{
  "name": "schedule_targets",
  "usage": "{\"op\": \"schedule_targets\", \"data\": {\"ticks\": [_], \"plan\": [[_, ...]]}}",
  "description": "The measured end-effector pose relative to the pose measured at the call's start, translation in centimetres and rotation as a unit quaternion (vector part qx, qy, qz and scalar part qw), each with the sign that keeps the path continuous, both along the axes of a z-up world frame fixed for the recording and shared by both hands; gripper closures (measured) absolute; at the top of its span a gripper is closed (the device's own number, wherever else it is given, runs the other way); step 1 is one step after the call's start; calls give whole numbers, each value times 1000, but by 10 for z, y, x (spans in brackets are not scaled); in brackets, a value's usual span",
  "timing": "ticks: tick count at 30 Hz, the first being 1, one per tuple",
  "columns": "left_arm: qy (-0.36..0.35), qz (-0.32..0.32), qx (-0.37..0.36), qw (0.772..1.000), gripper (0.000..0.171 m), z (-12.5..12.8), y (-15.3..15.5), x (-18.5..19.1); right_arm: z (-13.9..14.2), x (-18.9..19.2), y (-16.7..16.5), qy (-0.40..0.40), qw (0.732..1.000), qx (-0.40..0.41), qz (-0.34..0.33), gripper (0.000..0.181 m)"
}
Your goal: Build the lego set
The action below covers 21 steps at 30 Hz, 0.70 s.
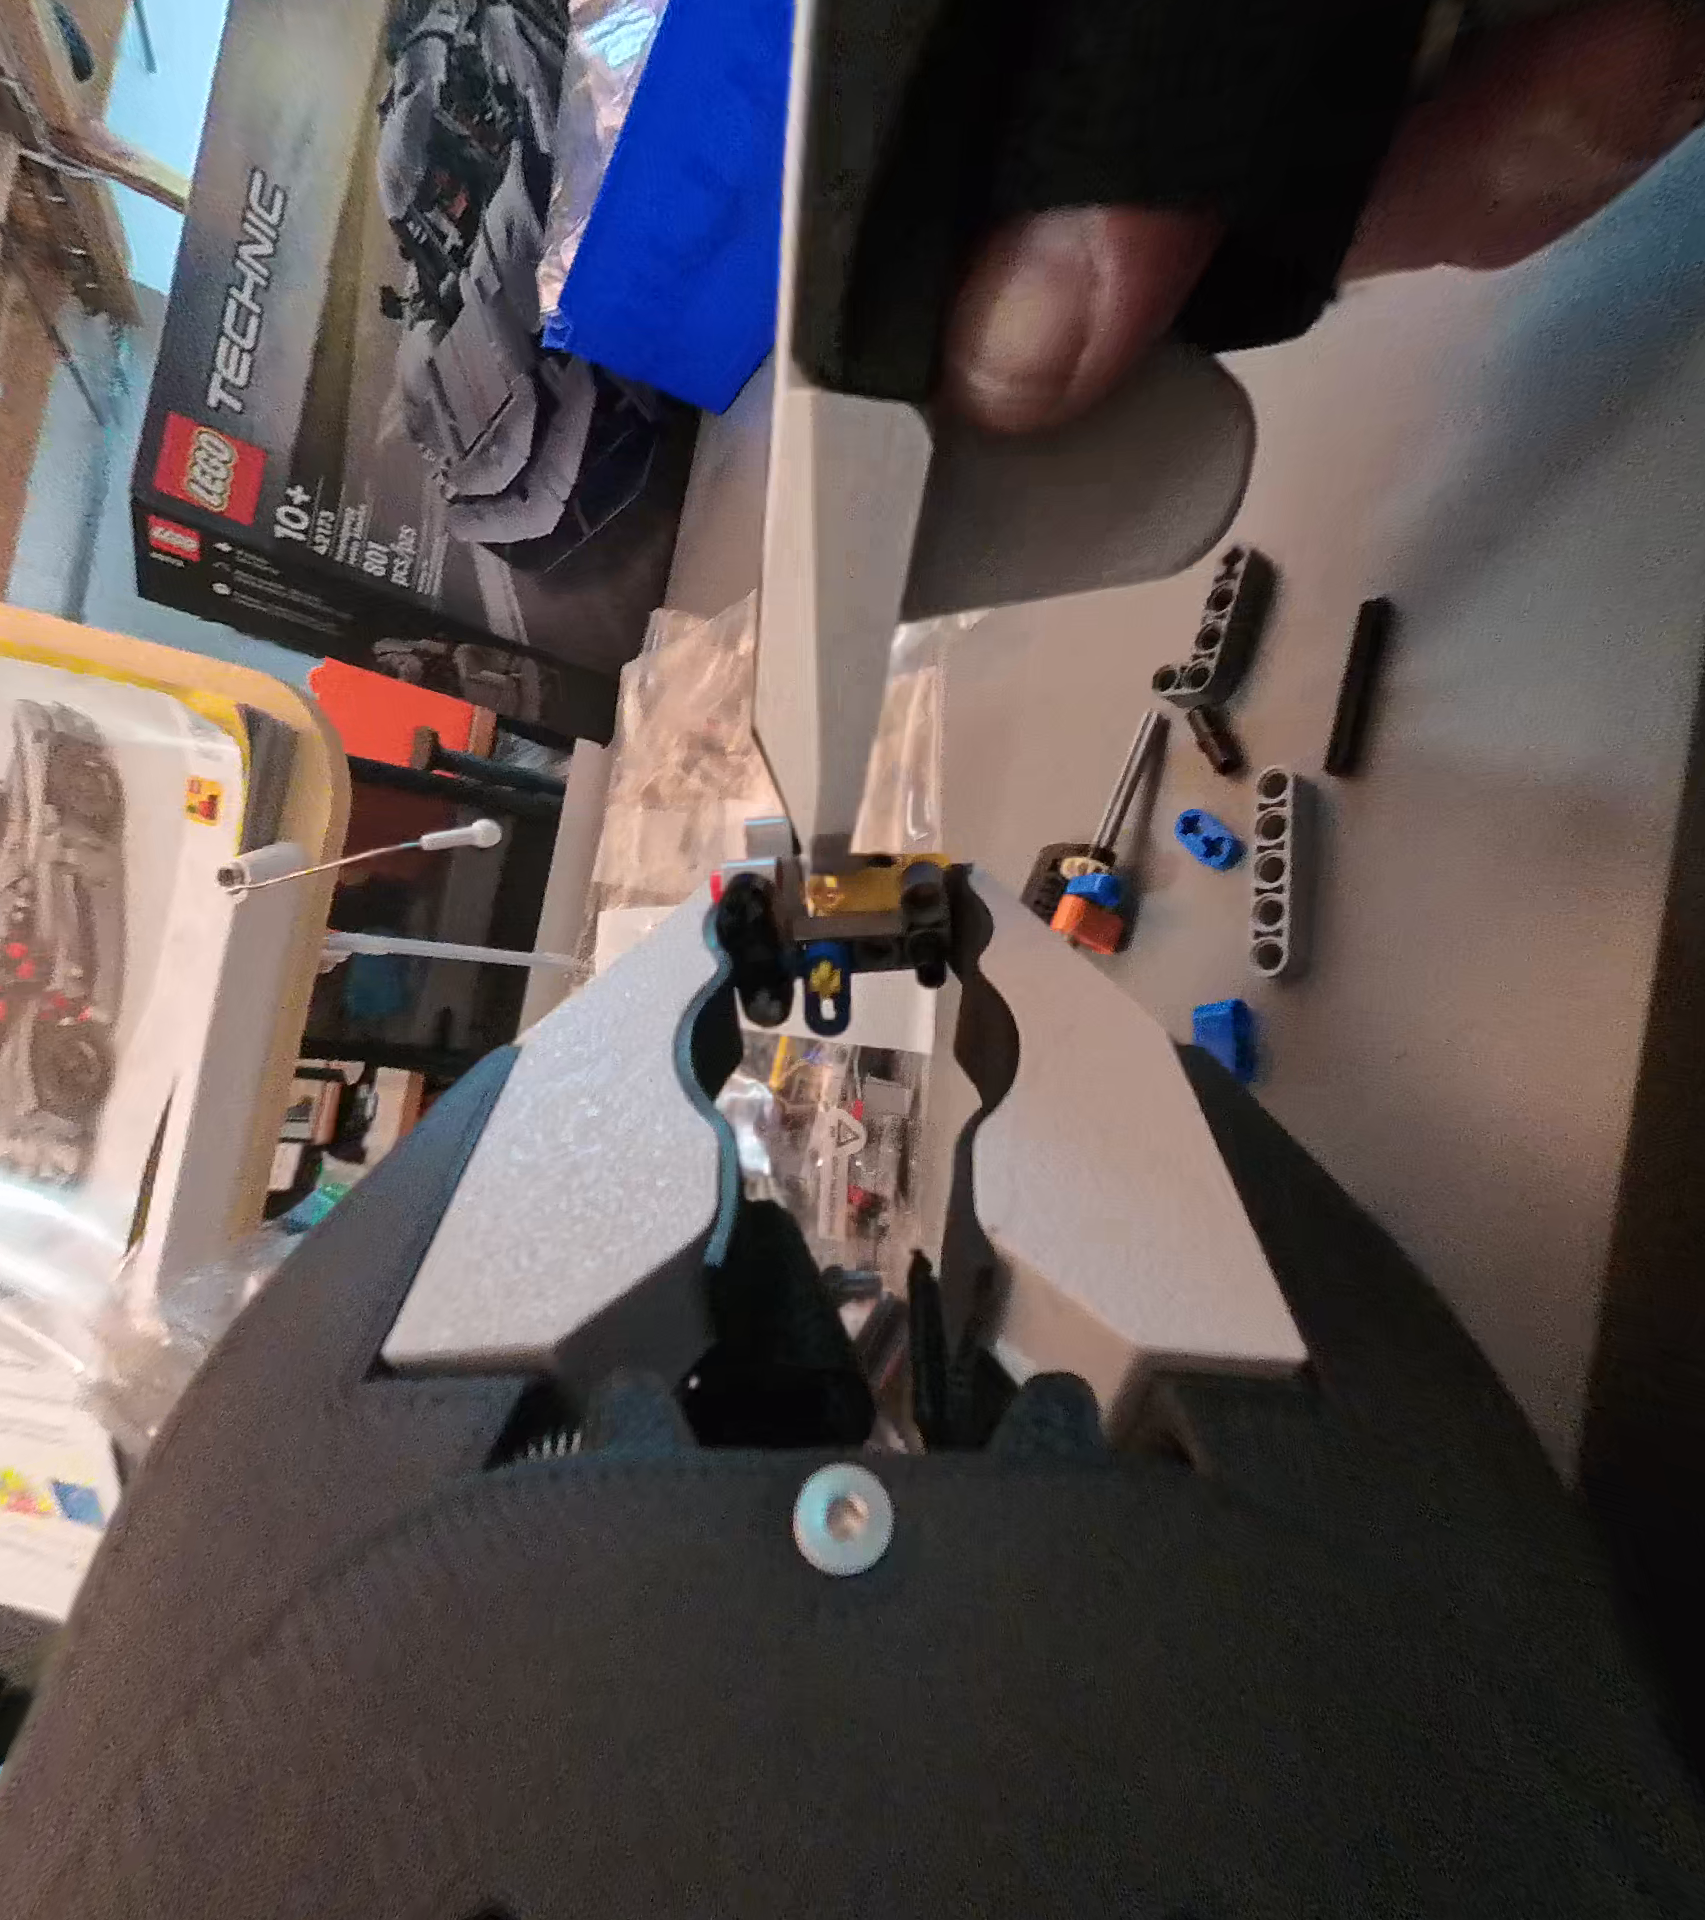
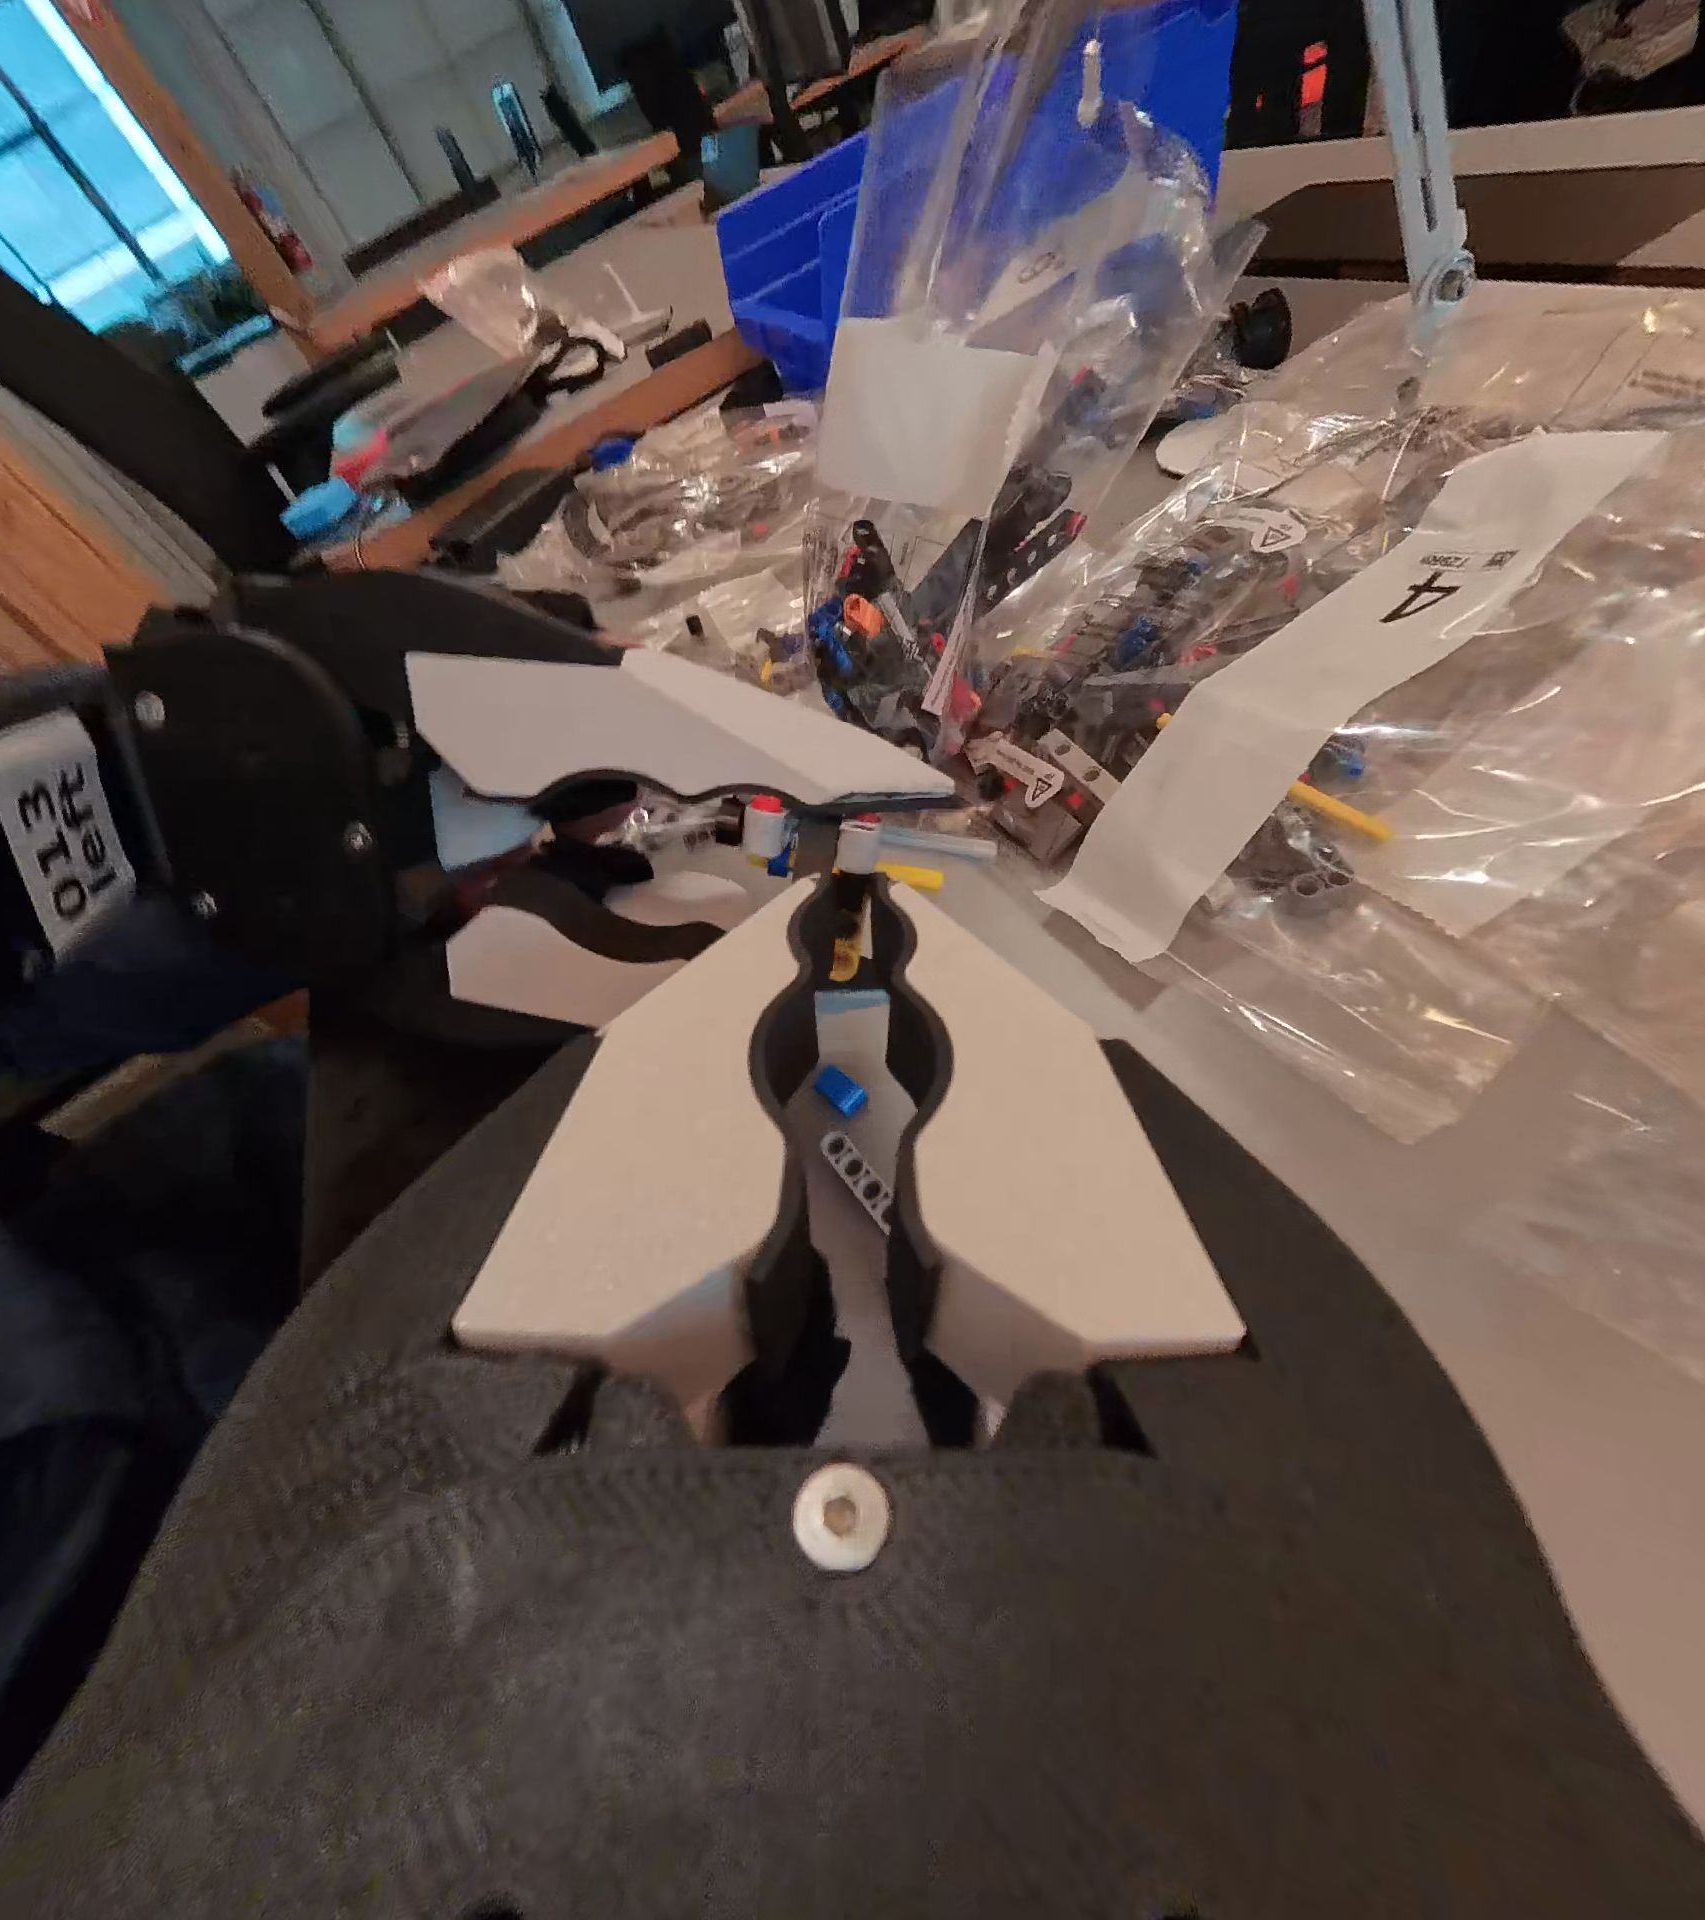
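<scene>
My left gripper (image 1: 843, 920) is shut on a small lego assembly (image 1: 869, 904) of black, yellow and dark grey parts, held above the grey table (image 1: 1450, 935). My right gripper (image 1: 815, 847) comes in from above, and its tips are closed on the top of the same assembly. In the right wrist view my right gripper (image 2: 850, 899) pinches a black and yellow part of the assembly (image 2: 863, 847). The left gripper (image 2: 796, 836) holds it from the left side.
Loose parts lie on the table: a dark bent beam (image 1: 1217, 623), a black axle (image 1: 1357, 686), a grey beam (image 1: 1279, 873), blue pieces (image 1: 1206, 840), an orange-blue piece (image 1: 1087, 904). The lego box (image 1: 391, 364), a blue bin (image 2: 796, 270), a booklet (image 1: 48, 935) and parts bags (image 2: 1191, 623) surround them. Less than 4 cm separates the two grippers' tips.
</scene>
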<state>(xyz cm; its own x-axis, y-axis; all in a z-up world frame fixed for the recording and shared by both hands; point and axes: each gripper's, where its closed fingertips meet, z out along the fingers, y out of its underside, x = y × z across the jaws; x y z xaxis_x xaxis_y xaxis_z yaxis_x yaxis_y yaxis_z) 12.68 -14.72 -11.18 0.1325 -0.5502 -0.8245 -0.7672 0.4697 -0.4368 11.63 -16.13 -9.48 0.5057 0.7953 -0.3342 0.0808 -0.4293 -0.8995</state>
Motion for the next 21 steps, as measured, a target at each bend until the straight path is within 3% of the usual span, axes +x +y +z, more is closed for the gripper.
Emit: {"op": "schedule_targets", "data": {"ticks": [6, 16, 17, 18, 19, 21], "plan": [[9, 22, 34, 999, 135, 5, 4, -2, 4, -1, 2, 10, 1000, 1, -10, 180], [-25, 43, -43, 998, 136, -1, 8, -7, -3, -2, 3, -167, 975, 137, -42, 180], [-39, 49, -59, 996, 136, -1, 10, -8, -7, -1, 3, -183, 972, 140, -40, 180], [-70, 96, -36, 992, 136, 18, 28, -26, -30, 4, 2, -256, 958, 127, -29, 180], [-130, 115, -60, 983, 137, 35, 41, -40, -45, 0, -5, -283, 951, 124, -8, 180], [-166, 97, -115, 975, 136, 34, 43, -44, -29, -6, -8, -226, 966, 122, -8, 180]]}}
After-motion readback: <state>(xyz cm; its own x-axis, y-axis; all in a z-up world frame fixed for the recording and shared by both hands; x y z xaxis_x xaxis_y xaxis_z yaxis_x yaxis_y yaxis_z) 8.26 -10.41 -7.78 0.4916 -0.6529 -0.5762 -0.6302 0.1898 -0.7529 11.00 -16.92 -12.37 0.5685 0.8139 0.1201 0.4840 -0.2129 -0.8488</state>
